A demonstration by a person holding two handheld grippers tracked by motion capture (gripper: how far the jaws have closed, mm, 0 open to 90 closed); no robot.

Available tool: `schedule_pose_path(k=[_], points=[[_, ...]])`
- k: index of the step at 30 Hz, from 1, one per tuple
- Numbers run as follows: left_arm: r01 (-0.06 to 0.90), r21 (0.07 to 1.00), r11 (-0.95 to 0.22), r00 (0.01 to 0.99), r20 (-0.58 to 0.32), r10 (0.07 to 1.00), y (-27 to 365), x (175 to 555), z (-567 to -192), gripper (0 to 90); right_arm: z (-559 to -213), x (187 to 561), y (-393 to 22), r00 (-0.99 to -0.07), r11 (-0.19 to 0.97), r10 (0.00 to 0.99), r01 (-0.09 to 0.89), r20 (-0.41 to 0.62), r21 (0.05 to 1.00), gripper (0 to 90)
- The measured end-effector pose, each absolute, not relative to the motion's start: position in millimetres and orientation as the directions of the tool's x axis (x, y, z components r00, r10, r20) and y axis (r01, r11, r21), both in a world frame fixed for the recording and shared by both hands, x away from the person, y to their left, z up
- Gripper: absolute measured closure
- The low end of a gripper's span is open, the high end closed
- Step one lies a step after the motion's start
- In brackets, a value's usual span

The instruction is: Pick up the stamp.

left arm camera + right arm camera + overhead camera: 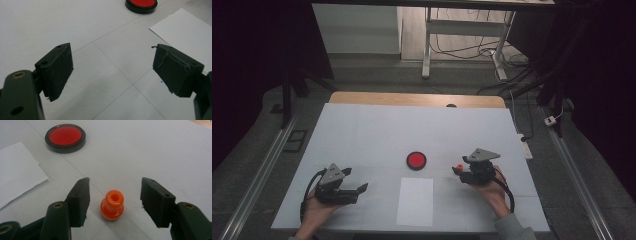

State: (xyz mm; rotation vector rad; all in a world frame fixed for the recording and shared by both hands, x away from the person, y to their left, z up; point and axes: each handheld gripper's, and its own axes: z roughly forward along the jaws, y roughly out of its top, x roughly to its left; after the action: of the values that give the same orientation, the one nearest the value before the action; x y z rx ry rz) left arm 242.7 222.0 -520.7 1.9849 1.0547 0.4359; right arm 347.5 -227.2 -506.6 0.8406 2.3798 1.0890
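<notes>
Straddling the orange peg [112, 205], right tongs [113, 202] sit open, pads clear of it on both sides; peg stands upright on the white surface [362, 135], near the red disc [65, 138]. Left tongs [112, 72] open, nothing between them.

peg [112, 205]: glossy orange
dish [65, 138]: red, black rim
paper [415, 201]: plain white
table [362, 135]: white
jaws: black

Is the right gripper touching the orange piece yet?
Apart. In the right gripper view the orange piece stands upright between the right gripper pads, with bare table visible on both sides of it.
</notes>
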Motion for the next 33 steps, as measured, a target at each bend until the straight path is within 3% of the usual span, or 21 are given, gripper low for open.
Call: schedule_pose_path(k=[20,33], points=[[0.522,0.792,-0.316,0.590,-0.067,0.805,221.2,243.0,-522.3,16.6,-515.2,351.1,-227.4,-0.742,0.515,0.666,0.390,-0.070,0.764,70.9],[0.520,0.795,-0.313,0.585,-0.065,0.808,222.0,242.8,-522.1,16.6,-511.8,350.4,-230.2,-0.743,0.511,0.665,0.381,-0.074,0.771,72.1]])
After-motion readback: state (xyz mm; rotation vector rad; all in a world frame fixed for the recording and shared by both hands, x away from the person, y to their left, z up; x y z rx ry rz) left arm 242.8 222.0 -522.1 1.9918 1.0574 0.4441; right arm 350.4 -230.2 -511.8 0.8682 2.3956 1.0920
